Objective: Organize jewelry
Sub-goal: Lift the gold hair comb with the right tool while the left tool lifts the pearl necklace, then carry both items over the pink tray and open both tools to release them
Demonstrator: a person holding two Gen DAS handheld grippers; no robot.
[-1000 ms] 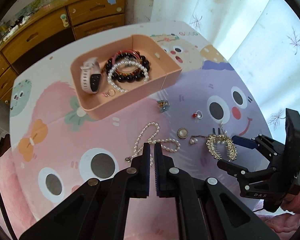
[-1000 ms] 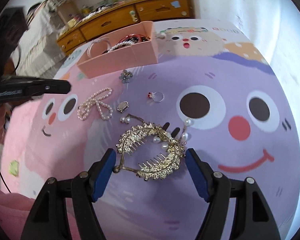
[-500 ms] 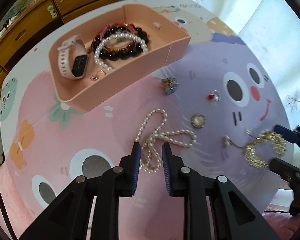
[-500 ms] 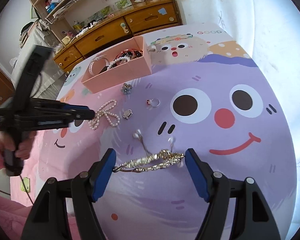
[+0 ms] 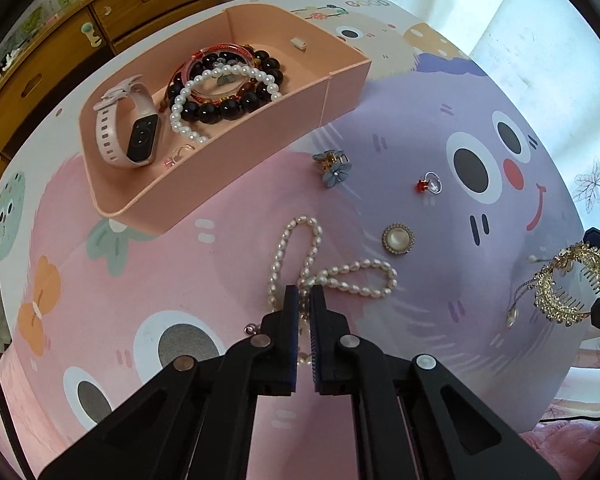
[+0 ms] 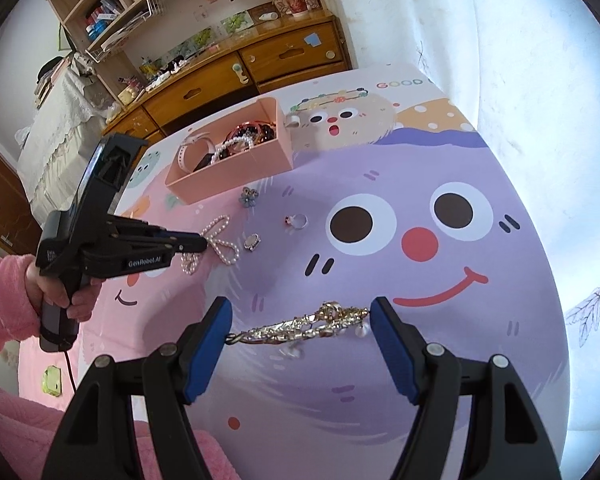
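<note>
- We hold the gold hair comb (image 6: 300, 326) lifted clear of the desk (image 6: 480, 360), spanned end to end between the wide-set jaws of the right gripper (image 6: 300, 328), its small pearls dangling beneath.
- Our left gripper (image 5: 304, 300) points steeply down at the pearl necklace (image 5: 332, 268), which lies looped on the pink part of the desk's cartoon cover; the jaws have just parted and clenched again on the strand where its loops cross, with beads showing in the narrow slit between them.
- We judge the step in hand to be a double pick-up: comb already raised, necklace pinched but not yet lifted.
- The next move, as we read it, calls for a slow, straight lift of the necklace so the loose loops trail free, then a carry of both pieces to the pink tray (image 5: 340, 92).
- The tray, standing near the far side of the desk, already holds a pale pink smartwatch (image 5: 132, 136), a dark bead bracelet (image 5: 236, 104), a red bangle (image 5: 220, 50), a white pearl bracelet (image 5: 184, 112) and a small ring (image 5: 178, 154).
- Lying loose on the desk between tray and necklace: a blue flower clip (image 5: 334, 168), a red-stone ring (image 5: 430, 186) and a round pearl brooch (image 5: 398, 239).
</note>
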